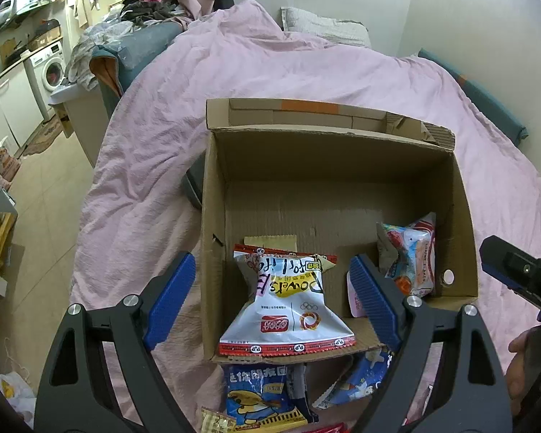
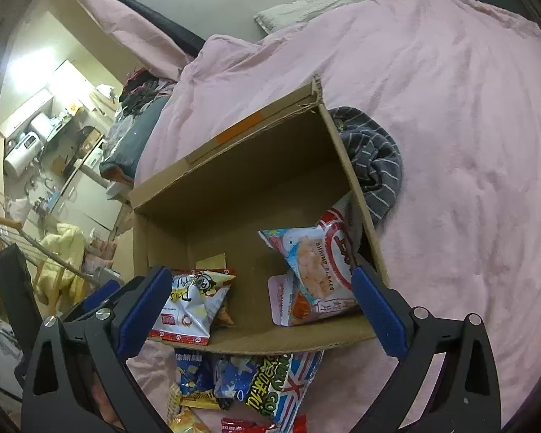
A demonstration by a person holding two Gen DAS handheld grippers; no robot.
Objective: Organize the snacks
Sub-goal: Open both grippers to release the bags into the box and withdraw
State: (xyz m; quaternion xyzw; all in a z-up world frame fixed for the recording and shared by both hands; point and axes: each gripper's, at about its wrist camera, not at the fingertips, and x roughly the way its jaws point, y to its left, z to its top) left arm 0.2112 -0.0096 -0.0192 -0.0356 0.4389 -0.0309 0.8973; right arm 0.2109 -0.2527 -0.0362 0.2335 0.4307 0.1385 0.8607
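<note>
An open cardboard box (image 1: 461,195) (image 2: 346,144) stands on a pink bed. A white and yellow snack bag (image 1: 288,306) (image 2: 191,303) lies over the box's near wall, half inside. A shrimp flakes bag (image 1: 411,256) (image 2: 313,263) leans in the box's right corner, with a pink packet (image 2: 279,296) beside it. My left gripper (image 1: 270,303) is open, its blue pads either side of the white bag without touching it. My right gripper (image 2: 259,310) is open and empty above the box's near wall. Several more snack bags (image 1: 263,397) (image 2: 263,386) lie on the bed just before the box.
The pink duvet (image 1: 306,68) (image 2: 469,144) covers the bed around the box. A grey striped cloth (image 2: 375,158) lies behind the box's right side. A pillow (image 1: 324,27) is at the headboard. Floor and a kitchen with a washing machine (image 1: 52,68) lie to the left.
</note>
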